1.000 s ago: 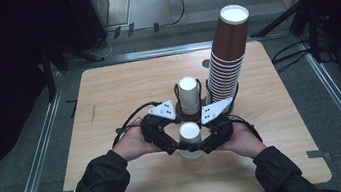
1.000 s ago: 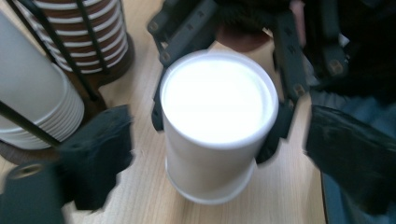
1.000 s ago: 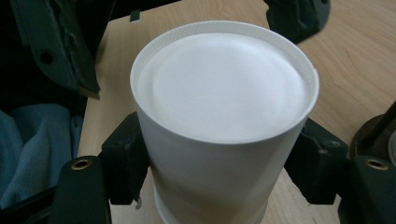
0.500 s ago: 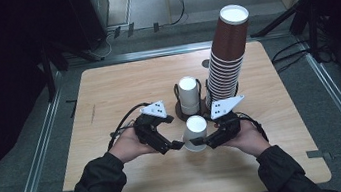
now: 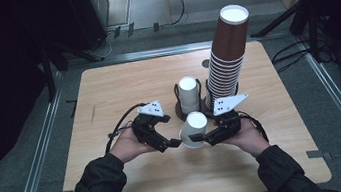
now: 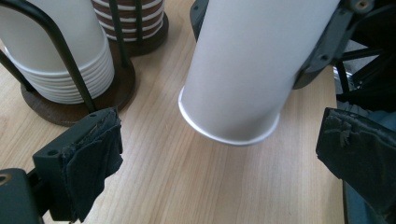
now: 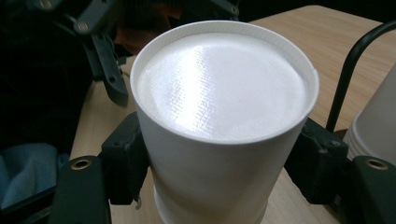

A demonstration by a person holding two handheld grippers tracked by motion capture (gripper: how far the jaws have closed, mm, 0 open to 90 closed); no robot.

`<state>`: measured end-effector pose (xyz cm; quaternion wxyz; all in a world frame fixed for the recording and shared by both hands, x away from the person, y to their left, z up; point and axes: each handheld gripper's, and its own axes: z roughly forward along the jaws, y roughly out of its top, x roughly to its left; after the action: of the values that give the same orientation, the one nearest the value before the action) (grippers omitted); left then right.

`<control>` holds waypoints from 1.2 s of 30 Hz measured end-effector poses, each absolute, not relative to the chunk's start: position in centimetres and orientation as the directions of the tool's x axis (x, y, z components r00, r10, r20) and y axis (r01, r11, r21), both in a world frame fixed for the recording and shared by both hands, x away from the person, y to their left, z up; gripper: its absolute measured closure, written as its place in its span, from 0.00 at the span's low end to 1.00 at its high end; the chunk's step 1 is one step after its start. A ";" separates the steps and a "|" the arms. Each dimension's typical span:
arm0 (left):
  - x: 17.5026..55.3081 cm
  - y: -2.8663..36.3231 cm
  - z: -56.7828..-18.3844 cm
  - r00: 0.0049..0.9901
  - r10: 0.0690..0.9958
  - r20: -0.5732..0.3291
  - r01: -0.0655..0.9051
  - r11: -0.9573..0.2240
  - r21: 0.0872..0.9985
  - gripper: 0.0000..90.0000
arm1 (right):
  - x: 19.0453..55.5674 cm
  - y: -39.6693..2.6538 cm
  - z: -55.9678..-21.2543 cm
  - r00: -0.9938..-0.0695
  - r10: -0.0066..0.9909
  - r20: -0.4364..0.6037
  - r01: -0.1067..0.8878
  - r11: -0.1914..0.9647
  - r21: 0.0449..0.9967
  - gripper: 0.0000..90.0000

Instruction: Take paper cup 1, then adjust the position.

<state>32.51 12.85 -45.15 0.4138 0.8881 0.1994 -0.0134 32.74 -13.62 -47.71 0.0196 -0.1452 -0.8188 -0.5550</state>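
White cup, upside down, near table's front edge, clamped in right gripper jaws. Left gripper jaws just opened, now apart, clear of cup: handover to right completed.

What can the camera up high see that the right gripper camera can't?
High view alone: the tall brown cup stack at the table's far right, both of the person's forearms, and the left gripper, jaws open, just beside the white cup.

Right gripper view alone: a close look at that cup's closed, faintly textured end, with black pads pressing its sides.

Both: the white cup upside down in the right gripper, the wooden table, and the short white cup stack in its wire holder.
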 end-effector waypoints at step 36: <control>32.1 10.5 -46.7 0.928 0.259 -0.266 0.370 -0.571 0.733 0.16 | 32.5 -12.8 -47.1 -0.951 0.130 0.281 0.300 0.168 0.939 0.33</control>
<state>32.08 10.50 -46.68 0.4275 0.8840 0.1777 -0.0647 32.45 -12.76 -47.07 0.0676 -0.1412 -0.7611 -0.6294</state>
